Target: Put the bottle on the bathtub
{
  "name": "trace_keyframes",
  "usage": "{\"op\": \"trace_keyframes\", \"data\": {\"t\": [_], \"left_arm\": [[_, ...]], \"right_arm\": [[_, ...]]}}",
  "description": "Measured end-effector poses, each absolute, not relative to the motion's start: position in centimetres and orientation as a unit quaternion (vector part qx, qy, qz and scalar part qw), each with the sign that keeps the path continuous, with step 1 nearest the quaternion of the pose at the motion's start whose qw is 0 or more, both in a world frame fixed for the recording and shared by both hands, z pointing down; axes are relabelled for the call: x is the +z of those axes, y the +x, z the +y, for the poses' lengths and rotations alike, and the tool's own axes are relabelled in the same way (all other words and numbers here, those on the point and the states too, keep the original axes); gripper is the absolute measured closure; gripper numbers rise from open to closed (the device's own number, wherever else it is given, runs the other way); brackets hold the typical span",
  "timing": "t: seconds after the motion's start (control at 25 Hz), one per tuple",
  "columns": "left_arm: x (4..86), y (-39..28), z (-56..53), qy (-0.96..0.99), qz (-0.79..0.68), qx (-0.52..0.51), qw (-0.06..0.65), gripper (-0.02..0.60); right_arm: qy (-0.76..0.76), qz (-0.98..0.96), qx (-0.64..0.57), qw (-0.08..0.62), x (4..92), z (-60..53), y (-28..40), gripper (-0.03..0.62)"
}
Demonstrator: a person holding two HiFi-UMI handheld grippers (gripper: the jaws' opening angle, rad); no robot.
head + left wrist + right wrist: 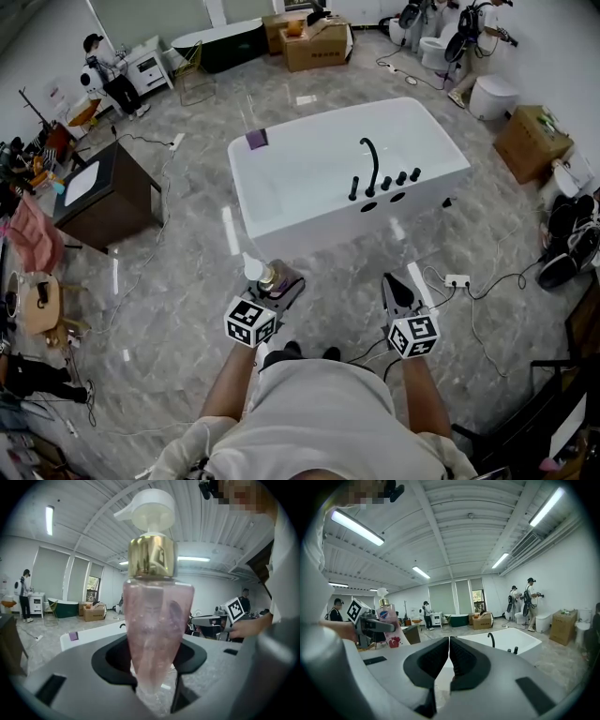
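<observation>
A pink bottle (157, 625) with a gold collar and a white pump stands upright between the jaws of my left gripper (151, 670), which is shut on its lower body. In the head view the bottle (262, 273) and the left gripper (279, 279) hover over the floor, short of the near side of the white bathtub (281, 178). My right gripper (395, 284) is level with it to the right, jaws shut together and nothing between them (448, 645). The right gripper view shows the bottle (389, 623) at its left and the bathtub (520, 641) ahead.
A black faucet (371, 164) with knobs sits on the tub's near right rim; a purple object (257, 139) lies on its far left corner. A dark cabinet (108, 192) stands left. Cables and a power strip (457, 280) lie on the floor at right. Boxes (532, 141) and a toilet (492, 94) stand beyond.
</observation>
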State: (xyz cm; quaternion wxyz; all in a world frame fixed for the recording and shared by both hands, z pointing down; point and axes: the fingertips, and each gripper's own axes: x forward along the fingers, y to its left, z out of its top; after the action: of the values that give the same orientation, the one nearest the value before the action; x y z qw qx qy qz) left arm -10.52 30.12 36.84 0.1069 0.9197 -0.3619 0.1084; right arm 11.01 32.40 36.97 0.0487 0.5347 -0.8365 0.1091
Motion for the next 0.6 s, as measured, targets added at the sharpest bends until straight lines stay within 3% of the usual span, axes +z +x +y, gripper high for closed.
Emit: {"op": "trace_keyframes", "data": {"t": [0.6], "left_arm": [[37.2,-9.2,26.8,0.910,-0.386,0.096,0.116,0.360]], "right_arm": [[0.519,-0.844,0.133,0.027,38.3,28.6,13.5,0.563]]}}
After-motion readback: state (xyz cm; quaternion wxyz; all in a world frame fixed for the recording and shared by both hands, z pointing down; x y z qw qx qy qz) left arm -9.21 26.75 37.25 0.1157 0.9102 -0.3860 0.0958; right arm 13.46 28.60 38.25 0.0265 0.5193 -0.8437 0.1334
